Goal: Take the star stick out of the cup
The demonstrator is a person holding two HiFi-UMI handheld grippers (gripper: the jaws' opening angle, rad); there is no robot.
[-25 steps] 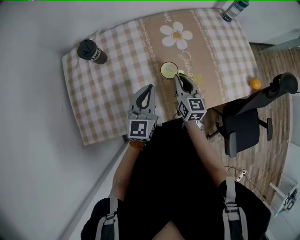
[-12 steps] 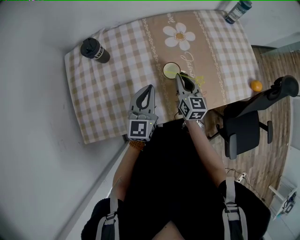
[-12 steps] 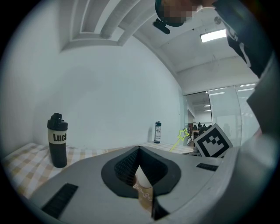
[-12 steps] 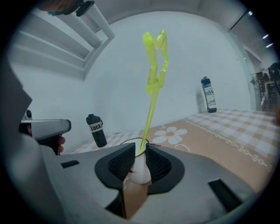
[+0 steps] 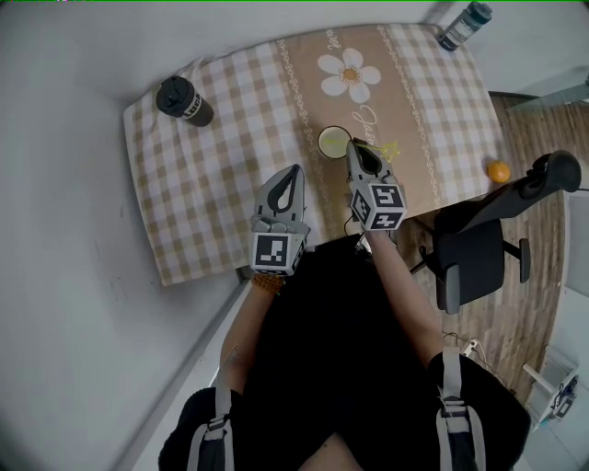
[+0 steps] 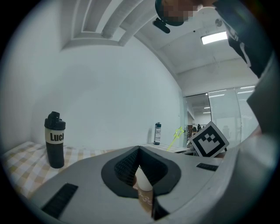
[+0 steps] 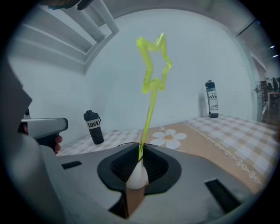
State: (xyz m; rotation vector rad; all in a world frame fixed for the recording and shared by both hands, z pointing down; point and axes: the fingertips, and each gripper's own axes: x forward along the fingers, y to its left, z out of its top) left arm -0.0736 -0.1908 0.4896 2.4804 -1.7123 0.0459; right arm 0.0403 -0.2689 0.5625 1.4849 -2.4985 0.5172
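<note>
The white cup [image 5: 333, 141] stands mid-table on the checked cloth [image 5: 212, 184]. My right gripper [image 5: 354, 147] hovers at the cup's right rim, shut on the thin yellow-green star stick [image 7: 149, 114]. Its star [image 7: 154, 61] rises above the jaws and shows right of the gripper tip as a small star [image 5: 387, 149]. The stick's lower end is hidden by the jaws, so I cannot tell if it is clear of the cup. My left gripper [image 5: 293, 172] rests shut and holding nothing, short of the cup on its left. From the left gripper view the star [image 6: 177, 132] is also visible.
A black bottle [image 5: 182, 99] stands at the table's far left, and a blue-capped bottle [image 5: 463, 25] at the far right corner. A flower print [image 5: 348, 72] lies beyond the cup. Off the table's right edge are an office chair [image 5: 479, 241] and an orange ball [image 5: 498, 171].
My right gripper has shifted slightly with the star stick held in it. The left gripper has stayed where it was.
</note>
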